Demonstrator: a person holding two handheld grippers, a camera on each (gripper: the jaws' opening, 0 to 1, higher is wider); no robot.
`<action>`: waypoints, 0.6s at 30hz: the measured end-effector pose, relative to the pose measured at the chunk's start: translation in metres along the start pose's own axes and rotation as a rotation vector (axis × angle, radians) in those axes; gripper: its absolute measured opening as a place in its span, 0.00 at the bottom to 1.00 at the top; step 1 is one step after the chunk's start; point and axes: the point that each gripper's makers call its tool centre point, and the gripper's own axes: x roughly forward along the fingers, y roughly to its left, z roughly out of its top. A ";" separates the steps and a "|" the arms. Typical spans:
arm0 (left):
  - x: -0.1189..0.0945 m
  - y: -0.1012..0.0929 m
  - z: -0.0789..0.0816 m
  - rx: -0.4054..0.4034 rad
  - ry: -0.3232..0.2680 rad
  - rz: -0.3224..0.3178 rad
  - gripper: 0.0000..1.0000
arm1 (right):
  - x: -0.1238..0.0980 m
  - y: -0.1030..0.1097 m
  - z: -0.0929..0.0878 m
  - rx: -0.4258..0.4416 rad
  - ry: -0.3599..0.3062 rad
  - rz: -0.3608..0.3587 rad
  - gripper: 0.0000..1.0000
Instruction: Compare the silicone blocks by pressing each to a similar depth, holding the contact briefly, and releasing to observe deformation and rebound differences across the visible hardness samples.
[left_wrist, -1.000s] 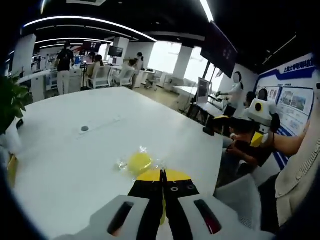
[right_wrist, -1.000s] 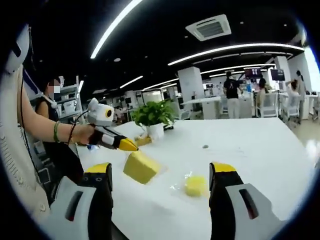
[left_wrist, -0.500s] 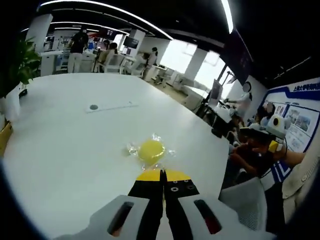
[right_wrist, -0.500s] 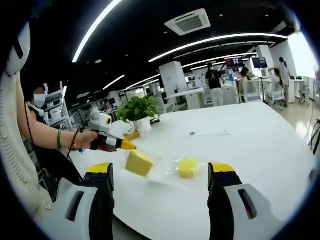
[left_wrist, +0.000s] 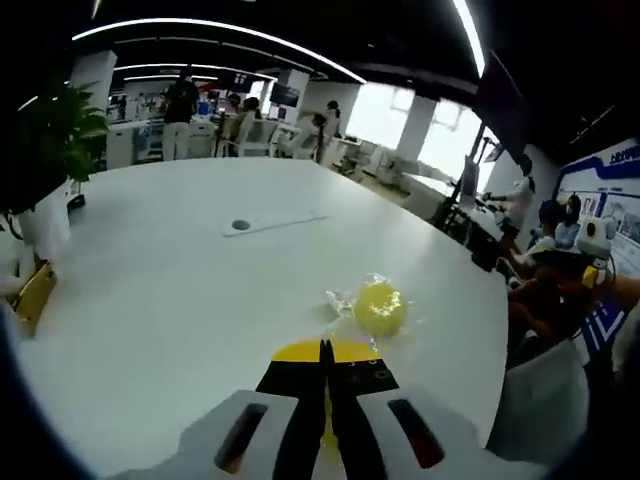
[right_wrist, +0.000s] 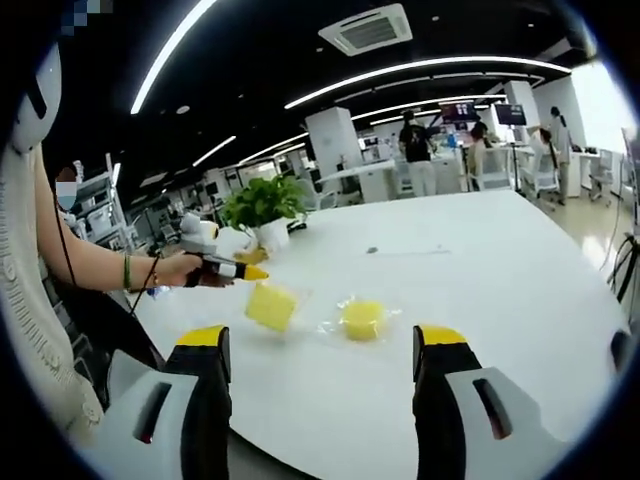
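In the right gripper view we read the scene from the left: our left tool comes in from that side, held in a hand, its yellow-tipped jaws drawn together with nothing between them, the tip just beside or perhaps touching the upper edge of the square block. Whether it is pressing we cannot tell; the block looks undeformed. Next along sits the round block in its clear wrapper, near the square one but apart from it, both on the white worktop. Our right tool hangs above the near edge, jaws wide apart and empty.

In the left gripper view the left tool's jaws meet at the bottom, with the round block just beyond them.

We judge the comparison barely begun: no visible dent anywhere, and the round sample stands untouched.
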 end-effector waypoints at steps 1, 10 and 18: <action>0.001 0.005 -0.001 -0.001 0.001 0.010 0.00 | 0.000 -0.001 -0.001 0.000 0.005 -0.002 0.69; 0.020 0.046 -0.024 0.006 0.042 0.085 0.00 | 0.006 -0.009 -0.006 0.011 0.039 -0.020 0.68; 0.036 0.066 -0.039 -0.008 0.070 0.110 0.00 | 0.014 -0.017 -0.006 0.013 0.056 -0.027 0.67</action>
